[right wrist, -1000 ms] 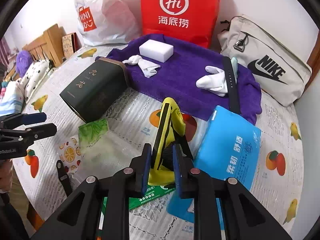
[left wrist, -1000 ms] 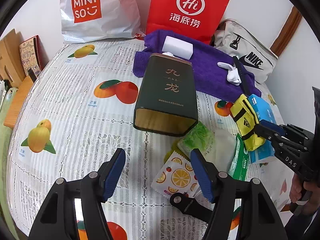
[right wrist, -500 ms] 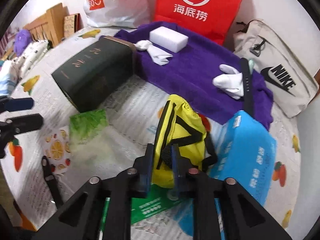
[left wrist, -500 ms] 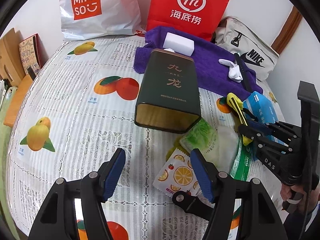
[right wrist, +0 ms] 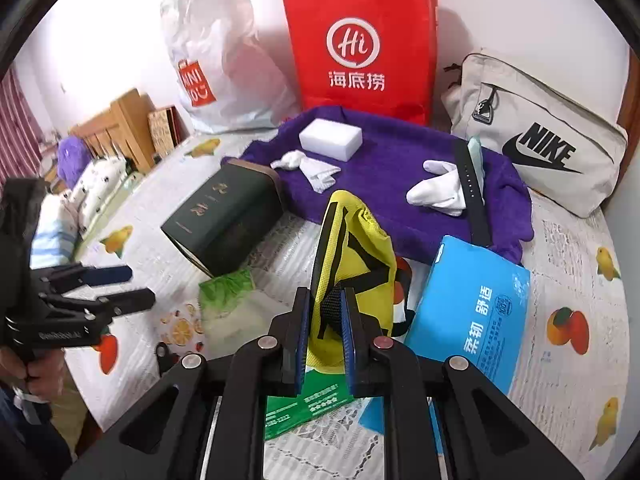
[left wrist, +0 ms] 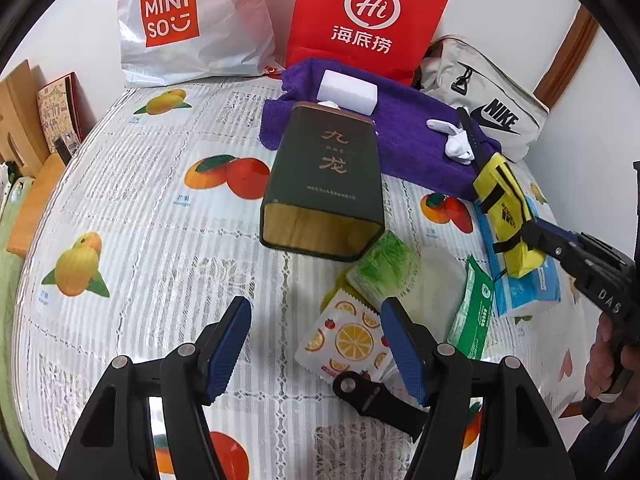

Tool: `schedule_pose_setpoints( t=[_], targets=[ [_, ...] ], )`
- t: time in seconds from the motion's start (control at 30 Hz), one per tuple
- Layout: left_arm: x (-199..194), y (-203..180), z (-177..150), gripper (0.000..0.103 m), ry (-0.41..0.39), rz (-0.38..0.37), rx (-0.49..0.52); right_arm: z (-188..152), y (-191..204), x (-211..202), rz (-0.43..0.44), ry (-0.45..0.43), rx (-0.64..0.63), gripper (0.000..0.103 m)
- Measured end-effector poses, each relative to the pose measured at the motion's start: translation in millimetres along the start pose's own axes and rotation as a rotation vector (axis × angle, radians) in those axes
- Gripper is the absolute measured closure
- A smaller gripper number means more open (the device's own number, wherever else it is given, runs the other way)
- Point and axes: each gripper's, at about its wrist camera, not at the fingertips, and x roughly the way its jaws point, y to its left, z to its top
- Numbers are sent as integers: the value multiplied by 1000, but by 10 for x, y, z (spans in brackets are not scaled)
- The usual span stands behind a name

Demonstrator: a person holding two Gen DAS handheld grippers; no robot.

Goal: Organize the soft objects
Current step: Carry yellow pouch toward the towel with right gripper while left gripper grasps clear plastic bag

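My right gripper [right wrist: 325,304] is shut on a yellow pouch [right wrist: 354,248] with black straps, held up off the table in front of the purple towel [right wrist: 384,176]. In the left wrist view the same pouch [left wrist: 505,208] hangs from the right gripper [left wrist: 534,232] over the blue tissue pack [left wrist: 520,288]. On the towel lie a white sponge block [right wrist: 330,139], a white cloth [right wrist: 316,168], a white glove [right wrist: 438,188] and a black strap [right wrist: 472,192]. My left gripper [left wrist: 316,342] stands open above the tablecloth with nothing between its fingers.
A dark green tin [left wrist: 326,180] lies on its side mid-table. Wipe packets [left wrist: 352,336], a green lettuce-print pack [left wrist: 384,270] and a green packet [left wrist: 472,304] lie near it. A red bag [right wrist: 360,44], white Miniso bag [right wrist: 216,60] and Nike bag [right wrist: 536,136] line the back wall.
The right gripper closed fully on the yellow pouch and lifted it off the blue tissue pack, tilting it up toward the towel. The left gripper stayed still.
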Motion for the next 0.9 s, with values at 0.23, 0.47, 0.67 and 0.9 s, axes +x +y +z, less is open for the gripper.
schedule_pose_setpoints(
  t=[0.23,0.47,0.67,0.9],
  targets=[
    [3,-74,-170,38,9,-26,14,-61,111,-214,72,-49,10,88],
    [82,-197,-296,38,29,-47,45,-136,247,-406,96,-81,-7,88],
    [120,-346,-293,38,8,-84,78,-164,254,-630,91,-117,-11,88],
    [289,-603,-238,44,8,-101,154,-178,190,-785,76,-143,-9,88]
  ],
)
